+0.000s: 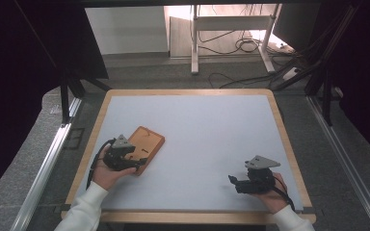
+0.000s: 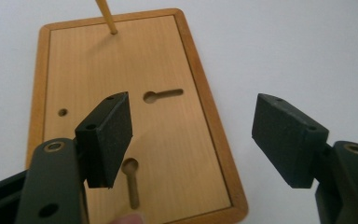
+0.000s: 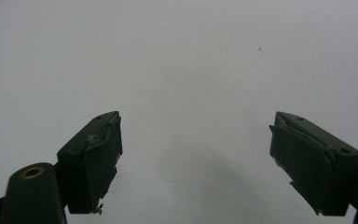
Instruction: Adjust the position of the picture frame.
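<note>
Lying flat on the pale desk (image 1: 207, 130), a small wooden board (image 1: 145, 146) sits at the near left, turned at an angle to the desk's edges. Its rim is darker than its light inner panel. In the left gripper view the panel carries two keyhole-shaped slots — one near the middle (image 2: 163, 95), one toward the near end (image 2: 131, 182) — plus a small round hole (image 2: 63, 112) by one long edge. A thin wooden peg (image 2: 106, 16) stands in the board at its far end.

Left tongs (image 2: 193, 140): jaws spread wide apart, nothing between them. One pad hangs over the board's panel, the other over bare desk beside the board's long rim. From the high view the left hand (image 1: 107, 174) holds these tongs at the board's near-left corner; a fingertip (image 2: 128, 218) shows at the bottom edge of the left gripper view.

Right tongs (image 3: 196, 161): jaws likewise wide apart and empty, pointing across plain desk surface. From the high view the right hand (image 1: 272, 192) holds them at the near right of the desk, well apart from the board, jaws facing left.

A wooden frame (image 1: 283, 130) borders the desk. Cables (image 1: 243, 45) lie on the floor beyond the far edge.
</note>
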A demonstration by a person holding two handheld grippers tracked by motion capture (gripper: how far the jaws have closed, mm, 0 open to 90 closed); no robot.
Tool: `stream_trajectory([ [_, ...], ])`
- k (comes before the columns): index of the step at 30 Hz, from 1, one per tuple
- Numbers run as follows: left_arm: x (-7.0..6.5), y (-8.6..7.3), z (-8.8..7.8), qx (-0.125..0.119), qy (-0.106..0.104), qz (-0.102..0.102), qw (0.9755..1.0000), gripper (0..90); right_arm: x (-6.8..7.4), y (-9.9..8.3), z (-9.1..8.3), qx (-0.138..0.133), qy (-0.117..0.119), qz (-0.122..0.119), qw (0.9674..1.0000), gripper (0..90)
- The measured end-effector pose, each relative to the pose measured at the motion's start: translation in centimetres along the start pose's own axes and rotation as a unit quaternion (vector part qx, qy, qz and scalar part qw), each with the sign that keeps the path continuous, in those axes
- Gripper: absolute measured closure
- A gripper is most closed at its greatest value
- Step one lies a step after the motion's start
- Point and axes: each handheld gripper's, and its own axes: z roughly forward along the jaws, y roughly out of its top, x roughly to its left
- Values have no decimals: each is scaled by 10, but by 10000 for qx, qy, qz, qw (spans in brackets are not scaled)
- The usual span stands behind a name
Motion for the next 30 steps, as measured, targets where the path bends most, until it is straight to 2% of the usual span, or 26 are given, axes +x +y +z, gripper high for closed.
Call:
stream_trajectory([
  [2, 3, 3, 2, 51, 99, 18, 9999, 298, 1, 0, 0, 14, -2, -10, 10000, 174],
  [5, 10, 7, 4, 78, 131, 13, 9999, 310, 1, 0, 1, 21, -5, -12, 10000, 174],
  [7, 14, 9, 7, 79, 75, 15, 9999, 353, 1, 0, 2, 37, -4, -4, 10000, 174],
  [10, 18, 12, 12, 158, 23, 62, 9999, 351, 0, -1, 3, 111, -32, -1, 9999, 174],
  [16, 23, 21, 17, 116, 53, 100, 9999, 343, 1, -1, 4, 161, -33, -29, 9999, 174],
  [20, 29, 28, 24, 37, 52, 32, 10000, 349, 2, -1, 5, 158, -18, -89, 9998, 174],
  [23, 34, 33, 30, -22, 102, 15, 9999, 372, 2, -1, 6, 165, -7, -126, 9998, 174],
  [25, 35, 37, 35, -7, 229, 62, 9997, 391, 2, -1, 6, 172, -11, -133, 9998, 174],
  [30, 37, 46, 46, 12, 231, 138, 9996, 454, 2, -2, 7, 220, -20, -161, 9996, 174],
])
